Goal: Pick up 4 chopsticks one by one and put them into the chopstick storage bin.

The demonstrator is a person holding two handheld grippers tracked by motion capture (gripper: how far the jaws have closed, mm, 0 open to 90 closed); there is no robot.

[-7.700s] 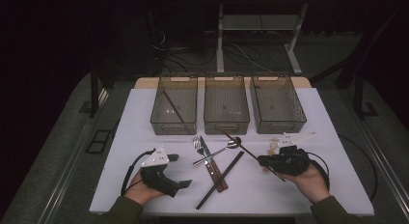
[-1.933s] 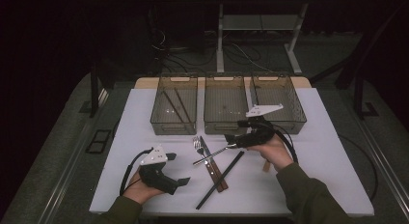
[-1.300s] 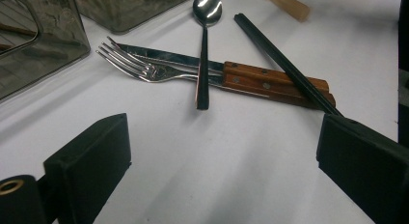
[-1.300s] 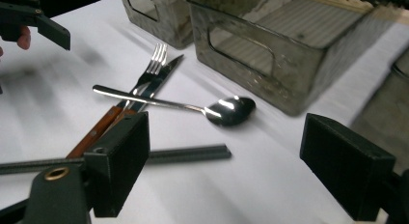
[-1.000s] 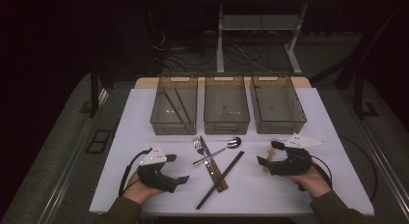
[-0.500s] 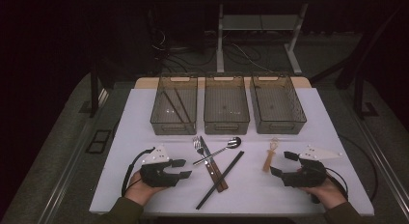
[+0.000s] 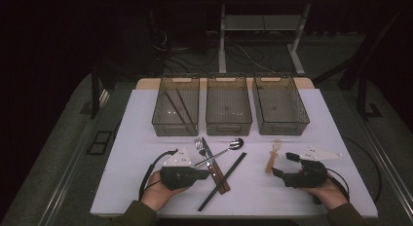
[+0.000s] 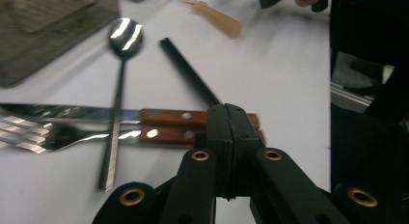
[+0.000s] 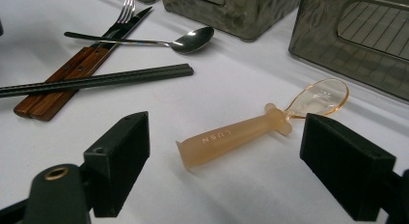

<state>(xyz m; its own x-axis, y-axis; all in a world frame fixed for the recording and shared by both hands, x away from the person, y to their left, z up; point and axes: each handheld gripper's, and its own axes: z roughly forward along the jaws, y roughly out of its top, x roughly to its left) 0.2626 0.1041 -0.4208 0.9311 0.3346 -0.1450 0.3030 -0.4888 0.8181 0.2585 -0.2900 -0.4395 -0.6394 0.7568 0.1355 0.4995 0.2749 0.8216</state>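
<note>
Both grippers rest low over the white table: the left gripper, whose jaws have just been closing, has them pressed together on nothing, just beside the wooden handles of the knife and fork. Open wide, the right gripper frames an amber plastic spoon lying flat near the right-hand bin. A metal spoon crosses the knife and fork; a black chopstick lies across the handles.
</note>
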